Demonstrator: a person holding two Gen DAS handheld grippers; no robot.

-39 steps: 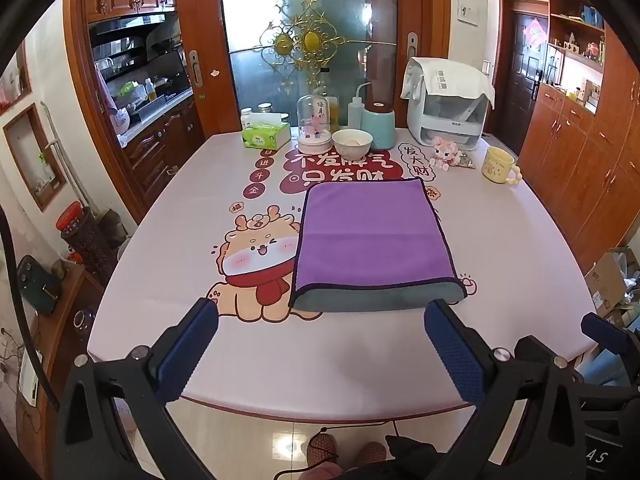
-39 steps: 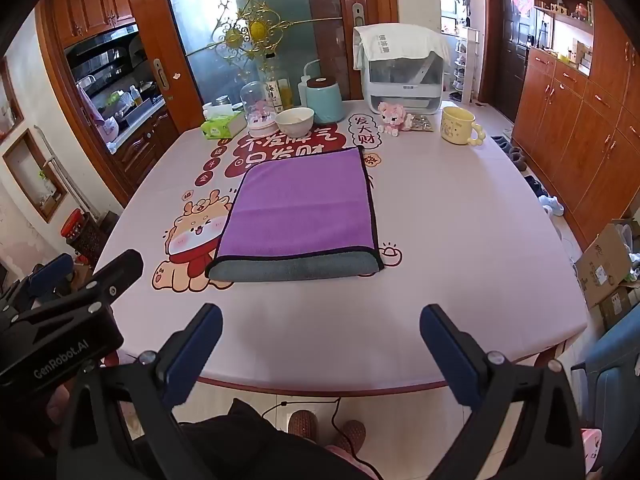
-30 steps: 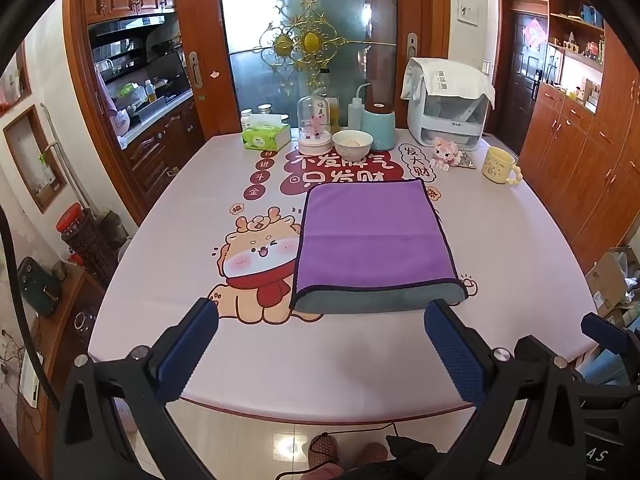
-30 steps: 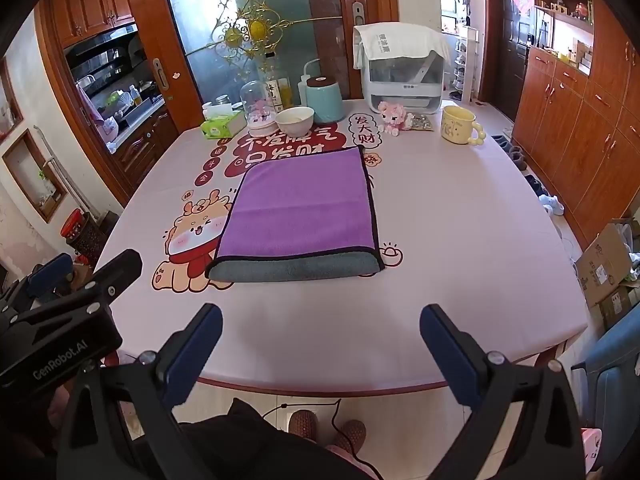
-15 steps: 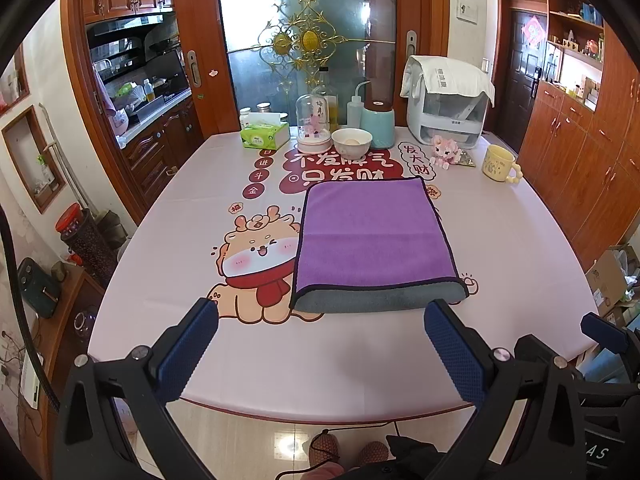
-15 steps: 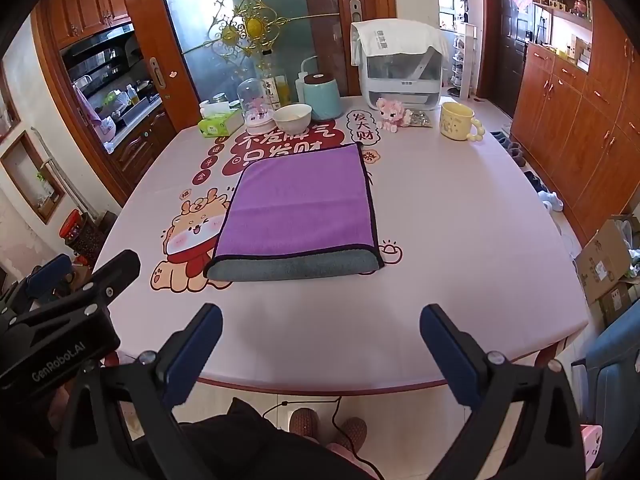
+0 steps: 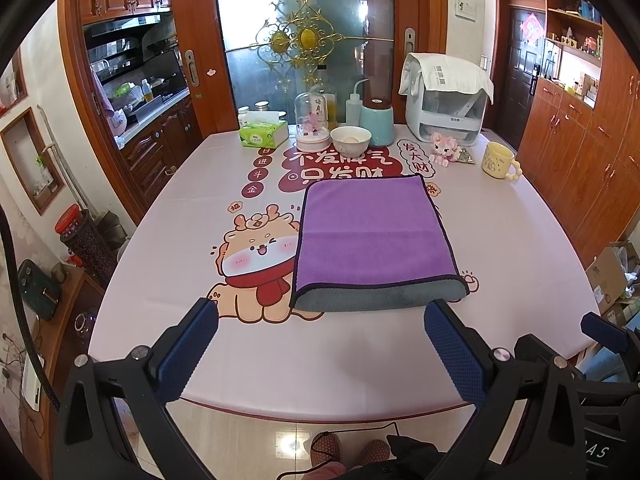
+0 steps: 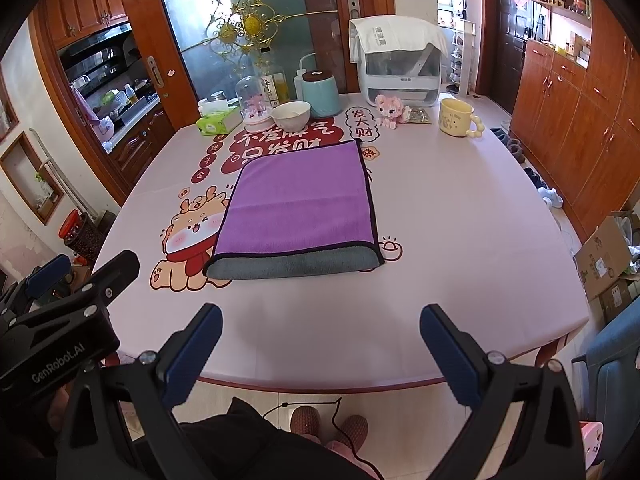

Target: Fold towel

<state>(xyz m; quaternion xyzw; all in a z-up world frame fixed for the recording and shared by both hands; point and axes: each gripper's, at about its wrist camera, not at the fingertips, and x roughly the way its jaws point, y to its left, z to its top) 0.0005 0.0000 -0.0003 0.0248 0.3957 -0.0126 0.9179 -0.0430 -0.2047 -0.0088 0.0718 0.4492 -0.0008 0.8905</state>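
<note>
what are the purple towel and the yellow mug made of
The purple towel looks like soft microfibre or plush: matte, fuzzy nap, grey underside, dark stitched hem. The yellow mug looks like glazed ceramic, smooth with a faint sheen, though plastic cannot be ruled out.

yellow mug [image 7: 497, 159], white bowl [image 7: 351, 139], tissue box [image 7: 263, 134]

Pink table [image 7: 160, 280] printed with a cartoon deer and red characters. Lying flat near the middle: purple towel [image 7: 372, 232], folded, grey underside showing along the near edge. Ranged along the far edge, left to right: green tissue box [image 7: 263, 135], glass dome [image 7: 313, 128], white bowl [image 7: 351, 140], teal canister [image 7: 377, 122], white appliance [image 7: 446, 110], pink plush toy [image 7: 443, 152], yellow mug [image 7: 498, 160].
</note>
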